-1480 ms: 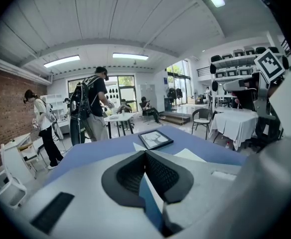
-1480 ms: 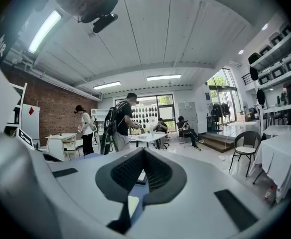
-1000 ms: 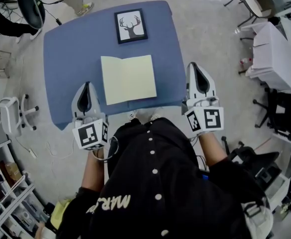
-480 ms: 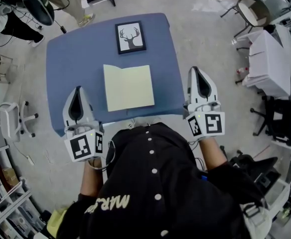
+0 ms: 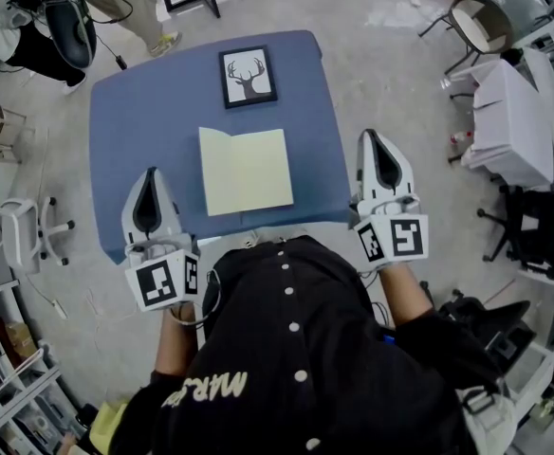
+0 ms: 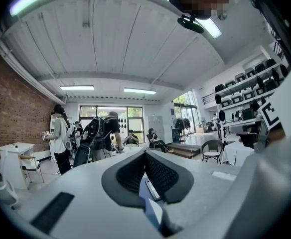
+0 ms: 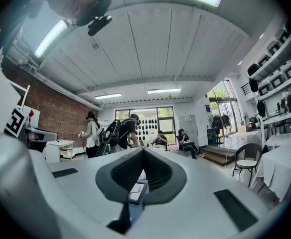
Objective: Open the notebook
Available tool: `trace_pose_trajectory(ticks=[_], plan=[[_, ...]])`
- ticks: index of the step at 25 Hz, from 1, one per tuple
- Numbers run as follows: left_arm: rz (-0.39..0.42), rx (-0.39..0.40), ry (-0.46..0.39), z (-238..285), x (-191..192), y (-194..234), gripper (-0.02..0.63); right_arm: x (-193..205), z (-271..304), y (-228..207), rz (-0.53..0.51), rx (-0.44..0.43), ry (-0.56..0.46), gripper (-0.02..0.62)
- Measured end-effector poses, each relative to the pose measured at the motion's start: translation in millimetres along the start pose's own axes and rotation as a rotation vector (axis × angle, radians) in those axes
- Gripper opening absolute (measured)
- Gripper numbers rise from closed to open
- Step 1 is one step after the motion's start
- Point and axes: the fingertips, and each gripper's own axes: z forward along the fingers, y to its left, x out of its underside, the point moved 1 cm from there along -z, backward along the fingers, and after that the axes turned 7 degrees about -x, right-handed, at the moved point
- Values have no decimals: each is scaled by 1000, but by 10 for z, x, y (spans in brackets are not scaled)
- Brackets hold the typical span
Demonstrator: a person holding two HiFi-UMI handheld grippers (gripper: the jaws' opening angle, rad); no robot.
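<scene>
**Head view.** The notebook lies open and flat at the centre of the blue table, showing two pale yellow pages. A framed deer picture lies on the table at 12 o'clock from the notebook, apart from it. The left gripper is at 8 o'clock from the notebook, over the table's near left corner. The right gripper is at 3 o'clock from the notebook, just off the table's right edge. Neither gripper touches the notebook. The person's black shirt fills the frame at 6 o'clock.

**Left gripper view.** The left gripper points level across the room. Its jaws are closed, the pads meeting at the tip with nothing between them. A strip of the table shows in the gap at 6 o'clock from the tip. People stand at 9 o'clock in the background.

**Right gripper view.** The right gripper also points level. Its jaws are closed and empty. The picture shows in the gap at 6 o'clock from the tip.
</scene>
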Motion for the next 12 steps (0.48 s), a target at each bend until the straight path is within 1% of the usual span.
trace_pose_trajectory(ticks=[12], plan=[[9,5,1,-43,3,-41,3,22,-32,14,-6,0,7,3]])
